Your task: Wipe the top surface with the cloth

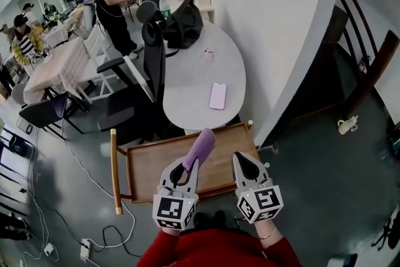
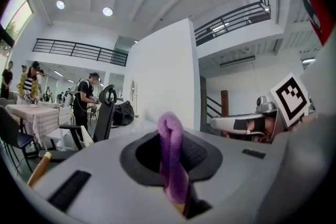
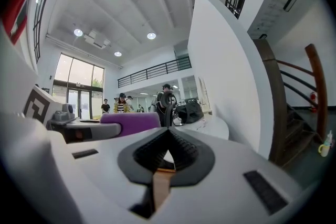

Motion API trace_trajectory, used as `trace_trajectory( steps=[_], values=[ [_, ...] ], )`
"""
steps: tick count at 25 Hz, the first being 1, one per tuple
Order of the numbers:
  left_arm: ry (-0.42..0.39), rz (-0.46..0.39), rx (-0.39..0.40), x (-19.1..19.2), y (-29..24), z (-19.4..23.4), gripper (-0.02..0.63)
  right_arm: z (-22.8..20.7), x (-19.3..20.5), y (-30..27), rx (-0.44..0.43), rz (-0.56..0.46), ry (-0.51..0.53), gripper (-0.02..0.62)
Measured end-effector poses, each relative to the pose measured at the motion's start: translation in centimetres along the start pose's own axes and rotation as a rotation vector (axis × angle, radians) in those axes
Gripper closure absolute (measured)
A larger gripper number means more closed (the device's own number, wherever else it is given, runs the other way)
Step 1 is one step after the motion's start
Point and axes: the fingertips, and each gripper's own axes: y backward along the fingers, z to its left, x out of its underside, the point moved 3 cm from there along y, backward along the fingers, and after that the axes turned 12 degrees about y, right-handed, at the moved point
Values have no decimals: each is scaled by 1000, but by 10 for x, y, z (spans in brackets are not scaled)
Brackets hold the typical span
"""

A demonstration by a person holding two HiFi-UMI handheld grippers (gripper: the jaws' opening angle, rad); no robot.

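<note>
A purple cloth [image 1: 201,146] sticks up and forward from my left gripper [image 1: 190,166], whose jaws are shut on its lower end. In the left gripper view the cloth [image 2: 171,157] stands folded between the closed jaws of the left gripper [image 2: 172,136]. My right gripper [image 1: 240,157] hangs beside it on the right, shut and empty; its view shows the right gripper [image 3: 169,131] with tips together. Both hover over the near edge of a low wooden table top [image 1: 150,166] with raised rails.
Beyond the wooden top stands a white rounded table [image 1: 187,87] with a phone [image 1: 217,95] and a black bag [image 1: 181,25]; a black office chair [image 1: 153,56] is beside it. A white wall [image 1: 275,40] rises on the right. Cables [image 1: 106,234] lie on the floor at left. People stand far behind.
</note>
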Motion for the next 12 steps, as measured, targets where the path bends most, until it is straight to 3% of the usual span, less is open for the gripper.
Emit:
trace_trajectory(
  steps=[12],
  values=[
    [34,18,-16,7,0,7,551,10,0,-9,-36,12,13,584]
  ],
)
